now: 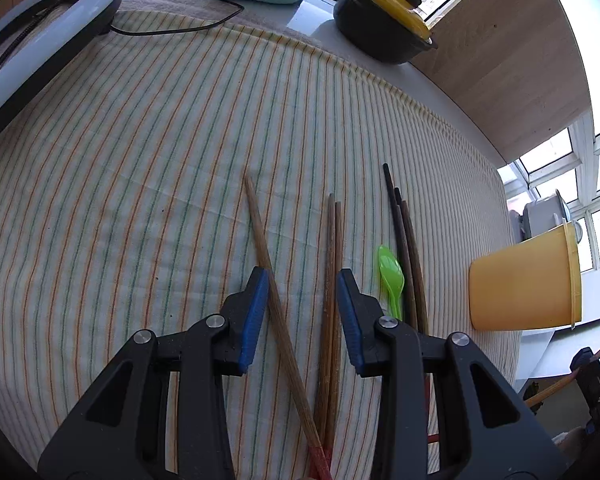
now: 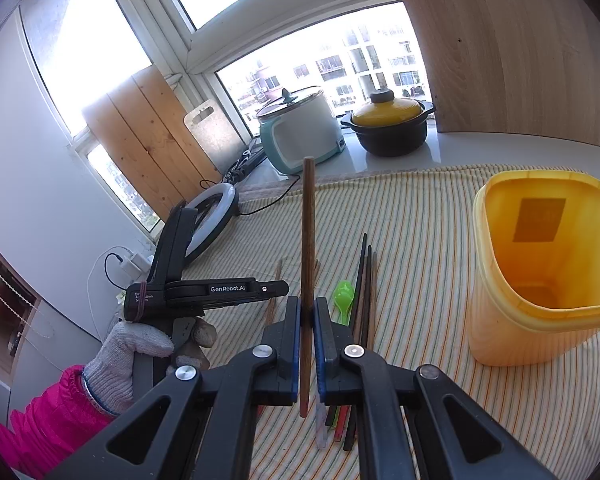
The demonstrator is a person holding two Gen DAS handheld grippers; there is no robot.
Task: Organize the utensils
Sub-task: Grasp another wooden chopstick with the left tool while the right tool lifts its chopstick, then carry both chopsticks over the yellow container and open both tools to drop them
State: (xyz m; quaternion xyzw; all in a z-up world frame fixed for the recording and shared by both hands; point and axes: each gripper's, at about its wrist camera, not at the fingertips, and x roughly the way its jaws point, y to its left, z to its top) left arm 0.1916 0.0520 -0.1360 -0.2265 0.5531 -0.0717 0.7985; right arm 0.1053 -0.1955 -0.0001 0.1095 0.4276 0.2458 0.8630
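Striped cloth point(image 1: 140, 160) bears brown chopsticks point(image 1: 332, 280) between parted left jaws.

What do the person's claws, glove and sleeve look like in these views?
Both claws, left claw and right claw, are black plastic with blue pads and silver pivot screws. The left one's side reads "GenRobot.AI" in white. The left hand wears a grey knit glove and a bright pink sleeve.

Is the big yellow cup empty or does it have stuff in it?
Empty. The right wrist view looks straight into the yellow cup, standing upright on the striped cloth; only its bare bottom and walls show inside.
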